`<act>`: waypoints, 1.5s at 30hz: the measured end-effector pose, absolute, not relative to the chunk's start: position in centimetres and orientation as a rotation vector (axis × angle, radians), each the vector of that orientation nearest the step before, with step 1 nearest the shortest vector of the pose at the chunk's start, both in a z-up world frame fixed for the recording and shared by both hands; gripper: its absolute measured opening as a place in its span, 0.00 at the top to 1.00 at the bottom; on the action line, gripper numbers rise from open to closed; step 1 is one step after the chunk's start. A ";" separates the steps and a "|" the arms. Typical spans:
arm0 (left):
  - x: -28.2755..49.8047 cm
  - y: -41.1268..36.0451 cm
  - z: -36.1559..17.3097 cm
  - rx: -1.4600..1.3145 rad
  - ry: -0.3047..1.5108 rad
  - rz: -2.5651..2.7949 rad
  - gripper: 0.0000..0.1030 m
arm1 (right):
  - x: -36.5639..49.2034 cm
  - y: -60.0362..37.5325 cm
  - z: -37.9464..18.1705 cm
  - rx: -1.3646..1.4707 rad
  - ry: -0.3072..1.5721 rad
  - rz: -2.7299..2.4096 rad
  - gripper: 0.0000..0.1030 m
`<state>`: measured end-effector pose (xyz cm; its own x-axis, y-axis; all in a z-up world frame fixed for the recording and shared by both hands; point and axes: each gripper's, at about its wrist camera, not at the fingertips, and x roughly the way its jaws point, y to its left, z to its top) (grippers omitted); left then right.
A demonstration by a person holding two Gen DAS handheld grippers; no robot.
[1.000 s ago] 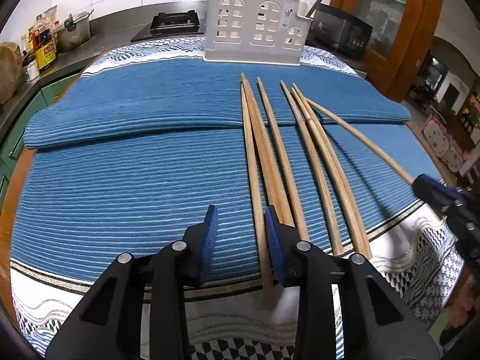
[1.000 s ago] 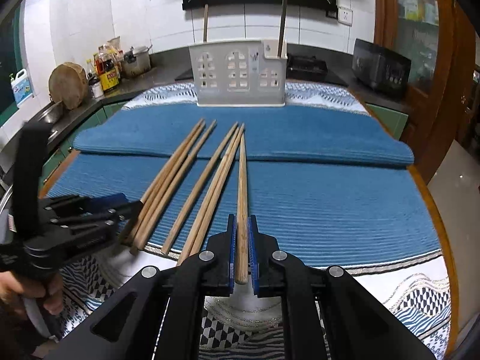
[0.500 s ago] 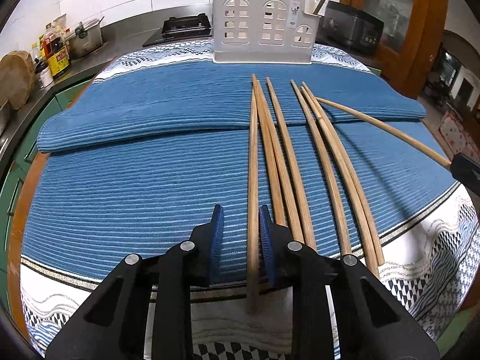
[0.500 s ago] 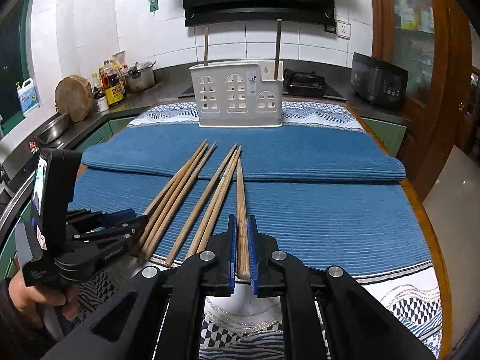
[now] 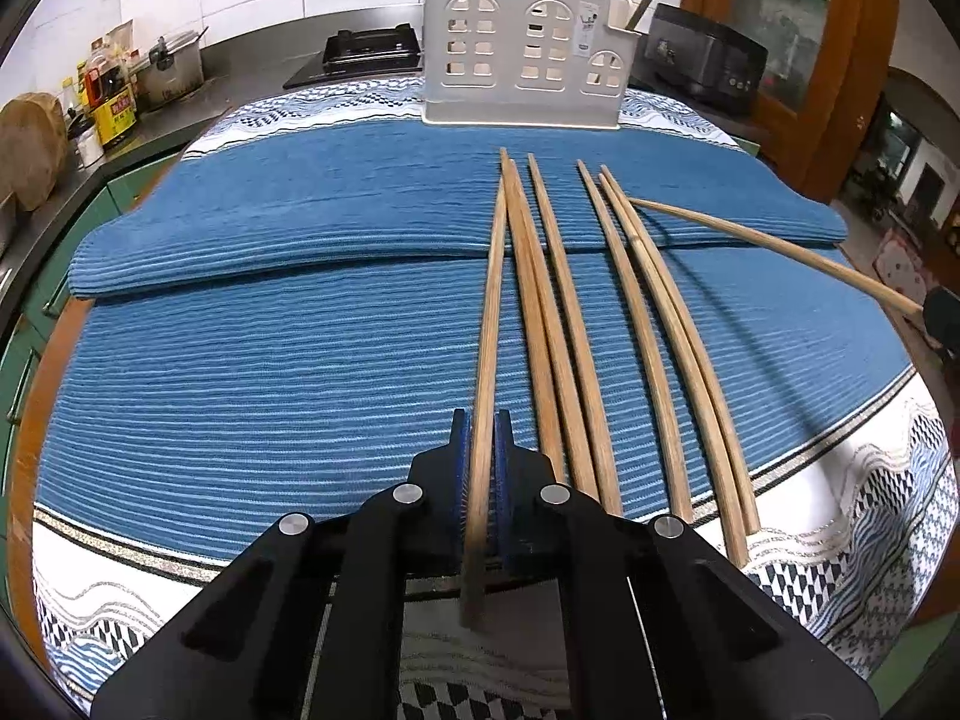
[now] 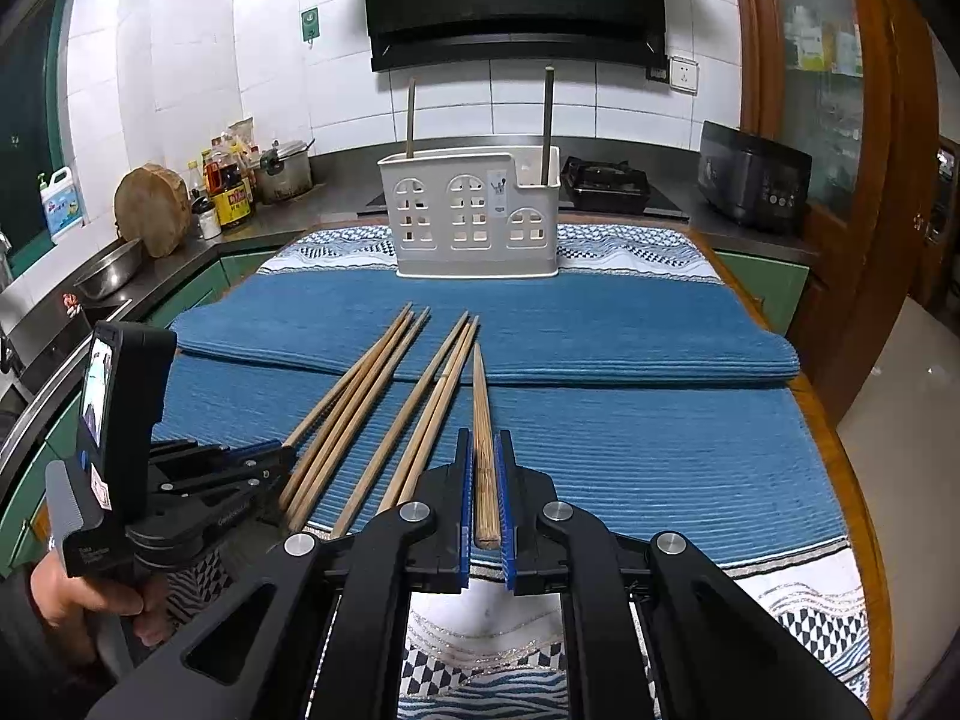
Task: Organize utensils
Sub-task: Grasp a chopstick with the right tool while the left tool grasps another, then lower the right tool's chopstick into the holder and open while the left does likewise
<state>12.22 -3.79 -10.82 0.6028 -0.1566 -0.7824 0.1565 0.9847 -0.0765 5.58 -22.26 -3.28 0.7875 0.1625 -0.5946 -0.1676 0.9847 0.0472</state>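
Two chopsticks already stand in the white holder (image 6: 477,213) at 12 o'clock on the tabletop. Each gripper pinches one more: left gripper (image 5: 480,429), jaws just closed, on the leftmost chopstick (image 5: 489,330); right gripper (image 6: 482,450) on another (image 6: 483,420). Five loose chopsticks (image 5: 576,330) remain.

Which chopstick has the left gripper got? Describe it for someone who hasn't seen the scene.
Start at the white utensil holder at the blue mat's far edge. Wooden chopsticks fan toward the camera; the held chopstick is leftmost, the only one clamped in the left gripper.
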 end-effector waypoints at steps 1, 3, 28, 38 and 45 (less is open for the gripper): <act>12.3 -3.9 -10.8 0.005 0.905 -0.183 0.94 | 5.5 -22.2 -3.3 -0.009 0.639 0.178 0.93; 12.3 -3.9 -10.9 0.013 0.903 -0.188 0.94 | 5.6 -22.3 -3.2 -0.010 0.637 0.180 0.93; 12.0 -3.3 -10.7 -0.046 0.923 -0.286 0.89 | 6.0 -21.6 0.3 -0.058 0.576 0.200 0.93; 11.7 -4.8 -10.9 0.091 0.898 -0.210 0.93 | 5.9 -21.6 0.2 -0.058 0.578 0.201 0.93; 12.4 -2.8 -9.6 -0.044 0.907 -0.256 0.95 | 6.1 -22.0 0.7 -0.057 0.572 0.204 0.93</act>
<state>12.41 -2.75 -9.65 0.5877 -0.2379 -0.7733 0.2008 0.9688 -0.1454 6.10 -21.97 0.68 0.8210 0.1758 -0.5432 -0.2075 0.9782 0.0031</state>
